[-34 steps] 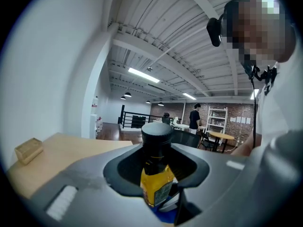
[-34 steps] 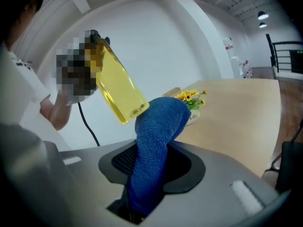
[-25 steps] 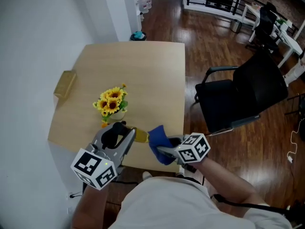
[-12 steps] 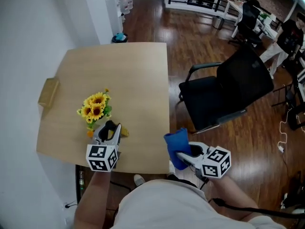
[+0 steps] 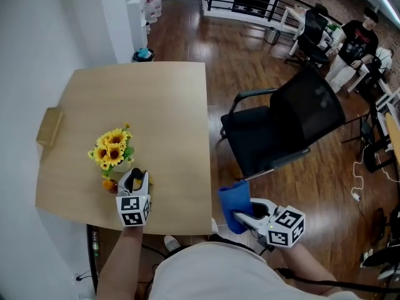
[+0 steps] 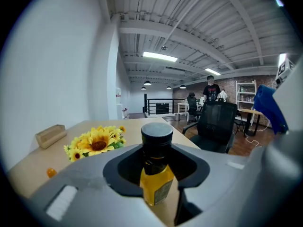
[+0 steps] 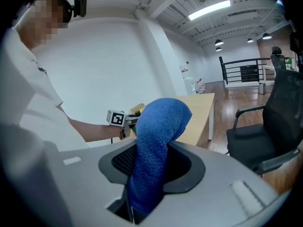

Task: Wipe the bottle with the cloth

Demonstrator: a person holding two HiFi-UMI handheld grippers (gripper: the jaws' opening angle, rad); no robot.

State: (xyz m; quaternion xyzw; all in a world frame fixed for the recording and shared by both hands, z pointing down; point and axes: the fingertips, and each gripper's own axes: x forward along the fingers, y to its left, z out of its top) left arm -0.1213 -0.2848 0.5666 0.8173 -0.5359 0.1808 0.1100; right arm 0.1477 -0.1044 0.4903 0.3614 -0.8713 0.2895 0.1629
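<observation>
At the near edge of the pale, smooth wooden table [image 5: 162, 105], the left gripper [image 5: 136, 183] is clamped on the bottle [image 6: 157, 174], a small vessel with squared shoulders, yellow contents, a paper label and a round, matte black cap [image 6: 157, 132]. The left gripper view shows it upright between the 2 grey jaws; whether its base rests on the tabletop cannot be told. Just beyond it on the table stands a bunch of yellow sunflowers [image 5: 111, 154] with dark centres and green leaves, and a tiny orange ball [image 5: 107, 184] lies beside the bunch. A rectangular light-wood block [image 5: 49, 127] sits at the table's left edge. The right gripper [image 5: 245, 217] is held off the table's near right corner, over the dark, glossy plank floor [image 5: 187, 36], well apart from the bottle. Its jaws are closed on the cloth [image 7: 158, 145], a thick blue piece with a fine looped weave, which rises from the jaws as a rounded roll and bends over at its top. In the head view the cloth shows as a blue fold sticking up in front of the gripper's marker cube [image 5: 286, 225]. To the right of the table is a black office chair [image 5: 294, 127] with a curved back and armrests, and a person [image 5: 359, 42] in dark clothing is at the desks in the far corner.
</observation>
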